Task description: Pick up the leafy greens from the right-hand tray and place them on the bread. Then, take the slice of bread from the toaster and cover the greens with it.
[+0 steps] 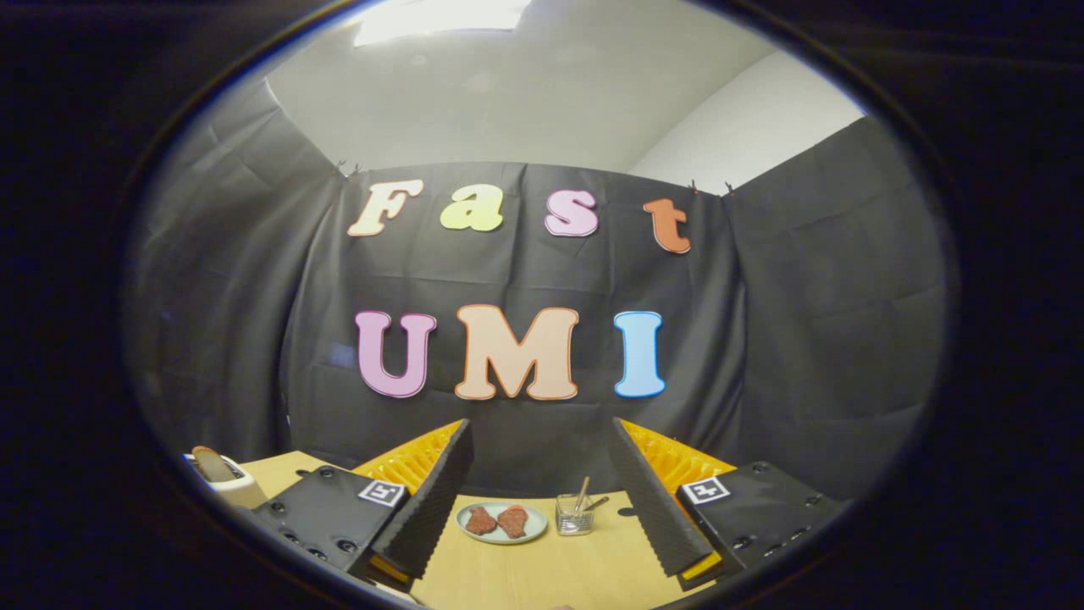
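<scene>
My gripper (542, 487) is open, its two fingers spread wide with nothing between them, held above the wooden table (550, 572). Off to the left, past the left finger, a white toaster (222, 481) stands with a slice of bread (212, 463) sticking out of its top. Neither the leafy greens nor their tray can be made out from here.
Beyond the fingers a pale round plate (502, 522) holds two reddish-brown pieces of food. Beside it on the right stands a small clear glass container (575, 514) with sticks in it. Black cloth walls close off the back and both sides.
</scene>
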The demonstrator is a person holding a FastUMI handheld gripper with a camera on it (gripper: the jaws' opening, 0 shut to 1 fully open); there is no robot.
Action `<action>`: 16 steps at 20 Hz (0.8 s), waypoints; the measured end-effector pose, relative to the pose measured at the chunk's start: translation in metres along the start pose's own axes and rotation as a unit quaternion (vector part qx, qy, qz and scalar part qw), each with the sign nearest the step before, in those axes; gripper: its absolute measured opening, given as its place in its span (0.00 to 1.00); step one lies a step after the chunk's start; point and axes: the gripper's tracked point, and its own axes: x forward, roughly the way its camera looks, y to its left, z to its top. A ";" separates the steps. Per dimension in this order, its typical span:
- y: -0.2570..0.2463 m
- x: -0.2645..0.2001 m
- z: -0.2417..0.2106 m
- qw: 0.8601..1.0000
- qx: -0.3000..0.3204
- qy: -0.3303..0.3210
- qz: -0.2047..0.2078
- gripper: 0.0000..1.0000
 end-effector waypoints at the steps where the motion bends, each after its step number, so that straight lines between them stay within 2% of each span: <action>1: -0.001 0.000 -0.002 1.000 -0.002 0.002 0.003 1.00; 3: 0.000 0.003 -0.007 1.000 -0.012 0.010 0.022 1.00; 8: 0.003 0.010 -0.051 0.990 -0.046 0.074 0.113 1.00; 12: 0.001 0.005 -0.105 0.970 -0.106 0.130 0.174 1.00; 16: 0.001 -0.009 -0.160 0.946 -0.120 0.194 0.230 0.99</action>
